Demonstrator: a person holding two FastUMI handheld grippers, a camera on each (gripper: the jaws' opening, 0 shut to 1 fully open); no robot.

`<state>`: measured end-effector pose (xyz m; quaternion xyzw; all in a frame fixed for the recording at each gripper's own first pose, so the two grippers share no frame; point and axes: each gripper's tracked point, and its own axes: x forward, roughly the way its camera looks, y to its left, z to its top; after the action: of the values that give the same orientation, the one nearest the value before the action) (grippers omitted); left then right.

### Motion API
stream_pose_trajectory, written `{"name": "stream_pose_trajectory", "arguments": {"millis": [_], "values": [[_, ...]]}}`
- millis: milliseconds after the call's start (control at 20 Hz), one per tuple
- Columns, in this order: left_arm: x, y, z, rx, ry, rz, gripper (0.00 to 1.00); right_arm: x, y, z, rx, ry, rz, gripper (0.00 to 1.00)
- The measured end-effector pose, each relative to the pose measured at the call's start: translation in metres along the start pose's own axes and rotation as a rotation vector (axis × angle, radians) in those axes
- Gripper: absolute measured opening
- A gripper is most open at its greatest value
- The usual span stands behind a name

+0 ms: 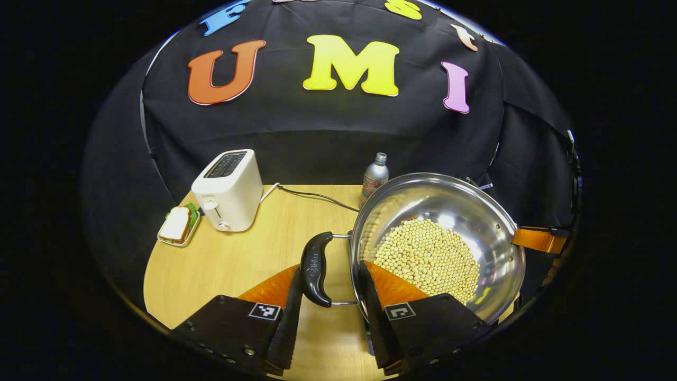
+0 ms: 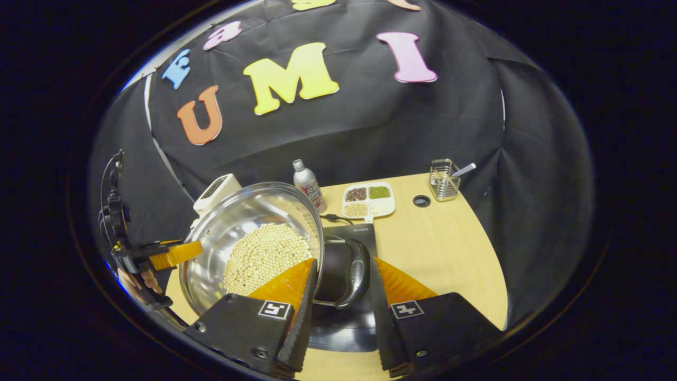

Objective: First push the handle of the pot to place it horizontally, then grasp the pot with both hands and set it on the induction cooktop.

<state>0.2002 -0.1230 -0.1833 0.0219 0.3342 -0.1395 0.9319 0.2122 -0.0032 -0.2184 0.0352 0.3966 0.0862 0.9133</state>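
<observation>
toaster (image 1: 228,189) behind sandwich dish (image 1: 179,226) | bottle (image 1: 374,179) behind pot (image 1: 476,211) | beans (image 1: 428,258) in pot

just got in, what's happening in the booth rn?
A person holds a gripper in each hand, one at each black side handle of the round stainless steel pot full of pale beans. The left gripper has its jaws either side of the left handle; the right gripper likewise straddles the right handle. Whether the jaws press yet is unclear. In the right gripper view, the black induction cooktop lies beneath that handle.
</observation>
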Motion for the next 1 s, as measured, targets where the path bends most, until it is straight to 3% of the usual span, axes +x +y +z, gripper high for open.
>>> {"name": "stream_pose_trajectory", "arguments": {"millis": [250,800,1000], "values": [[0.027,-0.017,-0.009,-0.025,0.017,-0.006,0.56,0.019,-0.024,0.001,-0.021,-0.001,-0.004,0.55],[0.076,-0.022,-0.047,-0.113,0.058,-0.004,0.57,0.088,-0.057,-0.016,-0.048,0.005,0.068,0.53],[0.084,-0.017,-0.045,-0.147,-0.021,-0.01,0.57,0.1,-0.061,-0.023,0.048,-0.02,0.114,0.55]]}}
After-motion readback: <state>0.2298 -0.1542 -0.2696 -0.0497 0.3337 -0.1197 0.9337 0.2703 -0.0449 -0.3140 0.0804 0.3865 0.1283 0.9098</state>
